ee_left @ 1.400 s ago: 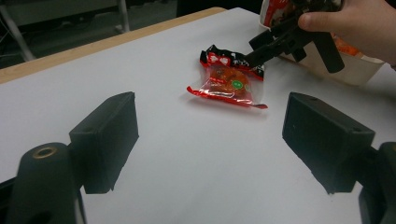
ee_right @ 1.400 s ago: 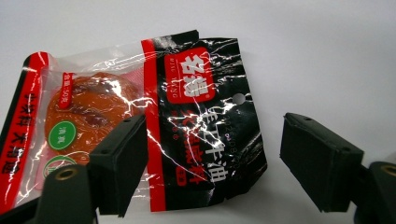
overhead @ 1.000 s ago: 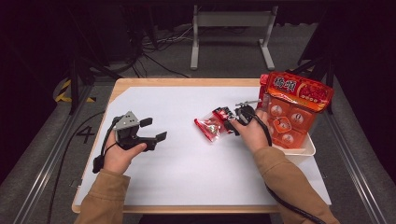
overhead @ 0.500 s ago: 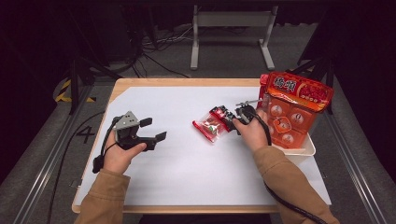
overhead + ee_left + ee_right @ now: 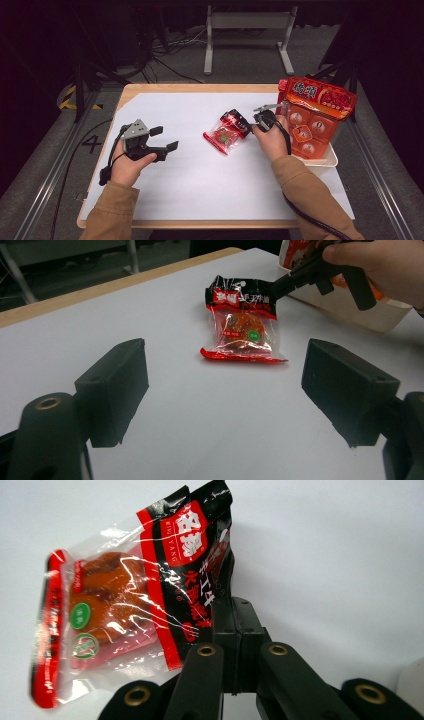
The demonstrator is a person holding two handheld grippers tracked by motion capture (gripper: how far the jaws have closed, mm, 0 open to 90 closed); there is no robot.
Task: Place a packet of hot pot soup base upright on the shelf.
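On the snack packet (image 5: 135,605) in the right gripper view we read "JING YANG" in small white letters on its red patch, beside large white Chinese characters we can't make out. On the floor left of the table's left edge we read a "4" (image 5: 91,144). The big red bag (image 5: 315,107) at the right edge bears yellow characters, too blurred to read.
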